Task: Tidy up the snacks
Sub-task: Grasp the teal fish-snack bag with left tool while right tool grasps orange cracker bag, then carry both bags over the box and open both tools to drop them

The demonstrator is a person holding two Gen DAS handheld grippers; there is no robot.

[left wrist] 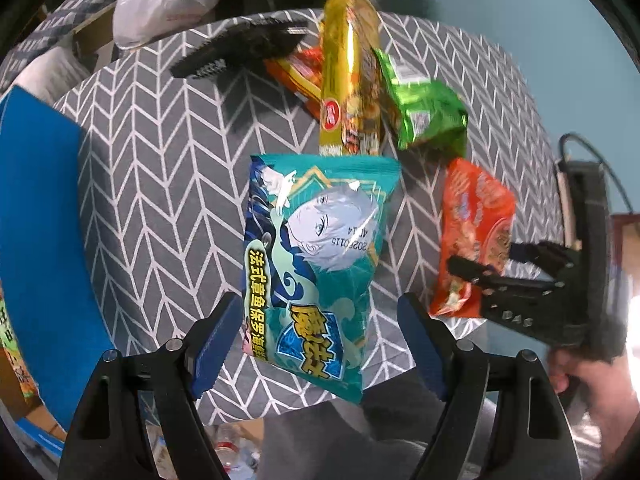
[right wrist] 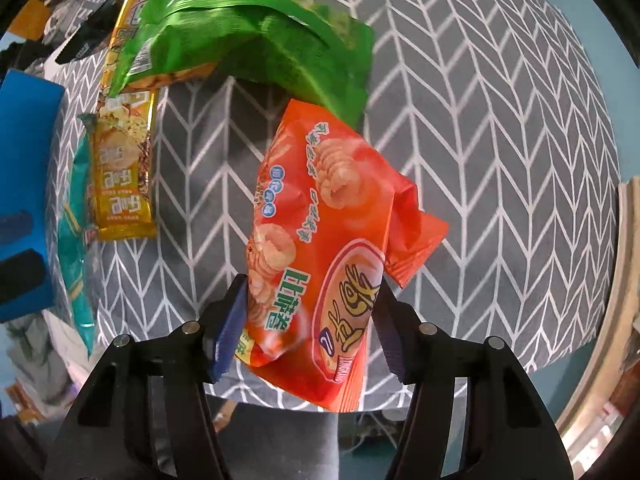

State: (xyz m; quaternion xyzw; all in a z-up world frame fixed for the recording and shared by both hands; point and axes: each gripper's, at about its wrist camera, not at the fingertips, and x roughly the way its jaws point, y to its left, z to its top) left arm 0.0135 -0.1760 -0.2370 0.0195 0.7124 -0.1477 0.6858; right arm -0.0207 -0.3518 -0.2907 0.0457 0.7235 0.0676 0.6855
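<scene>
A teal snack bag (left wrist: 316, 248) with a cartoon figure lies on the grey herringbone tablecloth (left wrist: 160, 160). My left gripper (left wrist: 320, 340) is open and points down over the bag's near end, one blue pad on each side, with a gap at the right pad. An orange snack bag (right wrist: 320, 232) sits between the pads of my right gripper (right wrist: 308, 320), and both pads touch its sides. The left wrist view shows the same orange bag (left wrist: 476, 216) at the right under the right gripper (left wrist: 502, 260).
A green bag (left wrist: 428, 112), a long yellow pack (left wrist: 348, 80) and an orange-red pack (left wrist: 300, 68) lie at the far side. A blue box (left wrist: 40, 220) stands at the left edge and a black object (left wrist: 240, 48) behind. A hand (left wrist: 592, 384) holds the right gripper.
</scene>
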